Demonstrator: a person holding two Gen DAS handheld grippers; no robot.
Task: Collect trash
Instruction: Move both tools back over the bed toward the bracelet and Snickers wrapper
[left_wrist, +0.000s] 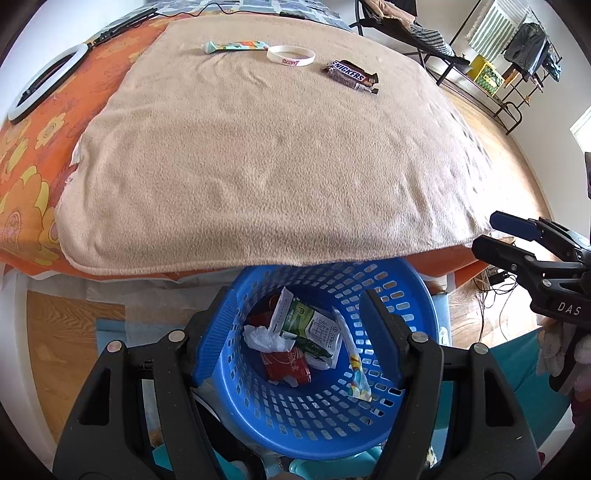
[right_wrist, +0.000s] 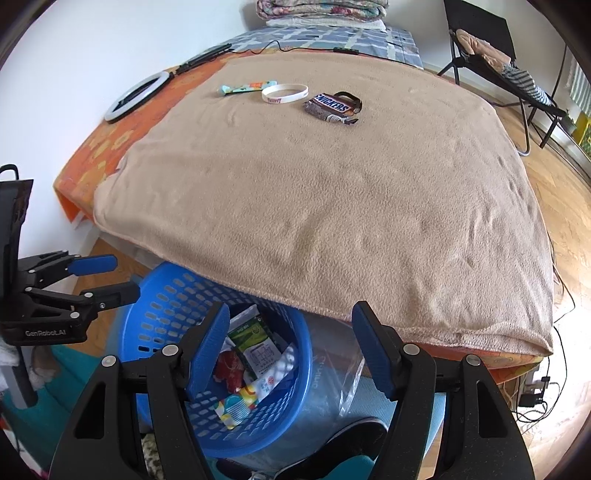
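Wrappers (left_wrist: 312, 332) in blue basket (left_wrist: 406, 295)

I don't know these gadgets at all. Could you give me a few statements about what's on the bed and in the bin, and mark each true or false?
1. The Snickers wrapper lies on the tan blanket. True.
2. The blue basket has nothing in it. False: it holds several wrappers and a crumpled tissue.
3. The left gripper is clamped on a wrapper. False: its jaws are open and hold nothing.
4. A white wristband lies between the Snickers wrapper and a teal wrapper. True.
5. The right gripper is open. True.
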